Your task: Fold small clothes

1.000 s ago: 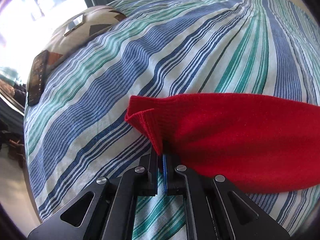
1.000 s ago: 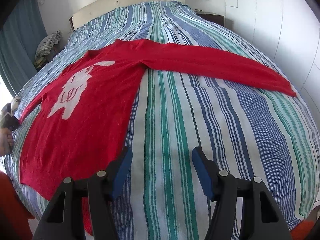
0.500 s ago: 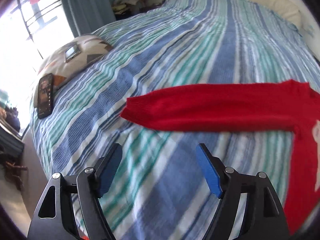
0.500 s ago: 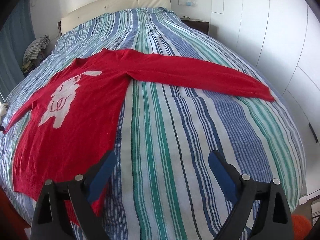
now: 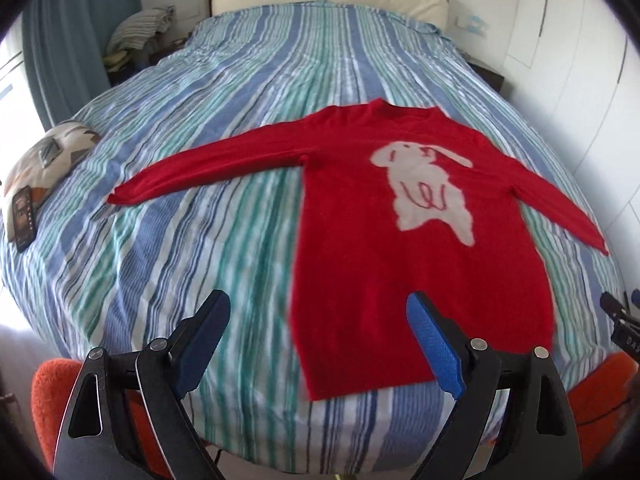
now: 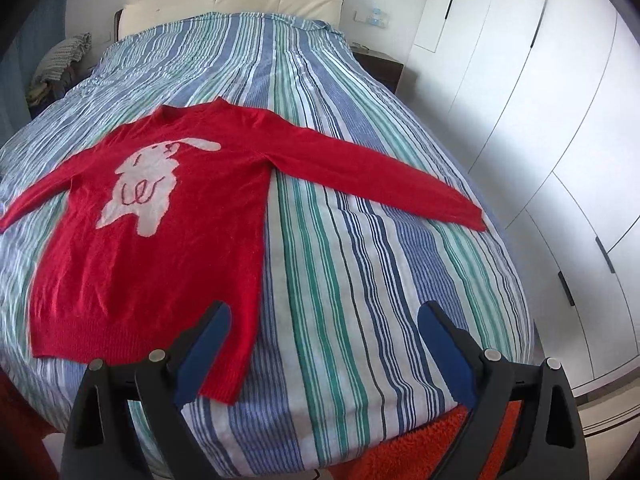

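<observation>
No text could be read with certainty. A black part [image 5: 625, 330] at the right edge of the left wrist view carried pale letters, too small to read.

Home bedroom, striped bed [image 5: 248, 128], white wardrobes [image 6: 532, 92]

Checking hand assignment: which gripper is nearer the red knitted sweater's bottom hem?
Left. The left gripper hangs over the red knitted sweater's hem; the right gripper hangs beside its right corner, over bedding.
</observation>
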`<state>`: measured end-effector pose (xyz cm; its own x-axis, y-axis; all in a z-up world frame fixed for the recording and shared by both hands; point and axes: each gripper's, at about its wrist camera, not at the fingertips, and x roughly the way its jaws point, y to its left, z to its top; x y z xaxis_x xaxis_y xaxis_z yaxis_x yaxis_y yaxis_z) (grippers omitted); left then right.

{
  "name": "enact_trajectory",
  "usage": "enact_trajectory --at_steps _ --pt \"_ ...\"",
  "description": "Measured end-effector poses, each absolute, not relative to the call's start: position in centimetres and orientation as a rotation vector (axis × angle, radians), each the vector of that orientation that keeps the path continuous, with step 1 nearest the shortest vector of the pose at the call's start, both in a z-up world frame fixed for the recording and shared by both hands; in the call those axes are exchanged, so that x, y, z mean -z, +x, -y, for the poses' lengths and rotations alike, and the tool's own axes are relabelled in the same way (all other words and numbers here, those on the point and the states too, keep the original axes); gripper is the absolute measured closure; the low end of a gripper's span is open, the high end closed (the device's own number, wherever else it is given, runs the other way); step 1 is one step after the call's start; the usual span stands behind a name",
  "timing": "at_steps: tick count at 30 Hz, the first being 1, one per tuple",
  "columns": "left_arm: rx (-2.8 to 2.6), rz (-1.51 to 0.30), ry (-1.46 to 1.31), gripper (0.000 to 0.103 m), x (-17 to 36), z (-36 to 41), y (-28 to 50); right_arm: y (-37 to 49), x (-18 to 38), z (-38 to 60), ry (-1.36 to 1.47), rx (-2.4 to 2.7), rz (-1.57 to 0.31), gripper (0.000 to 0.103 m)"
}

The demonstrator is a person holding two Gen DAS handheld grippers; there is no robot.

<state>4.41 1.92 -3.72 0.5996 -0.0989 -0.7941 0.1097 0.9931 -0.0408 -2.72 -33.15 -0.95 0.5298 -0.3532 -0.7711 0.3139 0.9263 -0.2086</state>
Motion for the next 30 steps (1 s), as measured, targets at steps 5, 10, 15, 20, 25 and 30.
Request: enact_trajectory --at_steps 5,10,15,20,25,30 --pt "0.138 -0.893 0.09 0.009 2.6 0.6 2.6 -3.2 -1.4 30.9 -0.116 0.403 -0.901 0.009" --pt "0.128 -0.911 0.072 0.009 2.3 0.6 1.9 -3.6 -2.9 29.9 -0.147 0.413 -0.886 0.009" --pt "0.119 -0.918 0.044 0.008 2.3 0.4 1.3 -3.7 -3.3 29.2 -0.167 0.412 -0.884 0.009" --pt "0.098 -0.937 0.055 0.008 2.9 0.3 1.1 -3.8 -3.1 29.0 -0.174 0.419 -0.89 0.009" --pt "0.082 -0.946 0.051 0.008 3.2 -0.1 0.7 -4.0 -3.2 28.9 -0.179 0.423 -0.89 0.009" --pt "0.064 -0.956 0.06 0.008 3.5 -0.3 0.4 -4.3 -3.3 28.7 -0.178 0.418 -0.89 0.009"
